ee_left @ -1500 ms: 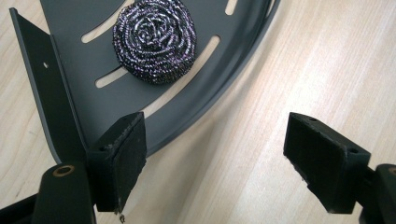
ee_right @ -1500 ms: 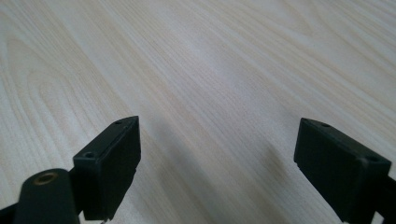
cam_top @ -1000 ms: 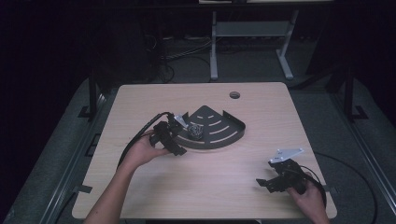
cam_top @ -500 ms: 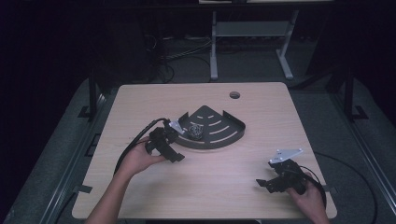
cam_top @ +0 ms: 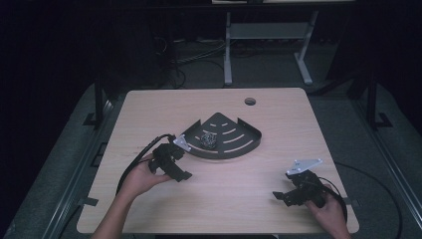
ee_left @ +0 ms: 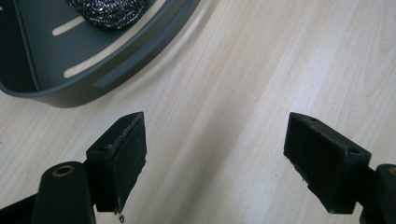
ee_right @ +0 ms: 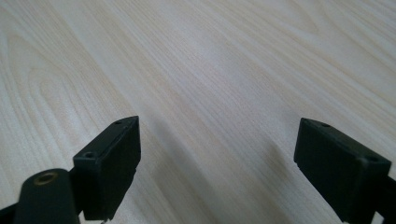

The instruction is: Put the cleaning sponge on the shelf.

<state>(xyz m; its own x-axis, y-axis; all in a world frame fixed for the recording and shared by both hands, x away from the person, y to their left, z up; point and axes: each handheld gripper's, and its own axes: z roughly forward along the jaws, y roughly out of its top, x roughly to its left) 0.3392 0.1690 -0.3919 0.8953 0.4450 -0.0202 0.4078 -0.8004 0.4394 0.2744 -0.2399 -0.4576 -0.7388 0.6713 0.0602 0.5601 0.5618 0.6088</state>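
A dark quarter-round tray (cam_top: 239, 148) with slots lies mid-table, and a shiny steel scrubber ball (cam_top: 207, 140) rests inside it near its left side. My left gripper (cam_top: 182, 162) hovers just off the tray's near-left rim, open and holding nothing. The left gripper view shows its jaws (ee_left: 215, 158) spread wide over bare wood, with the tray's rim (ee_left: 121, 74) and the scrubber (ee_left: 107, 11) at upper left. My right gripper (cam_top: 284, 185) sits low near the table's front right corner. Its jaws (ee_right: 217, 163) also stand open over bare wood.
The light wooden table (cam_top: 149, 114) has a round cable hole (cam_top: 250, 101) at its far right. A metal stand (cam_top: 228, 50) and loose cables lie on the dark floor behind. Cables trail from both grippers off the near edge.
My left gripper has drawn back from the tray toward the near left, jaws still apart. The right gripper has stayed put.
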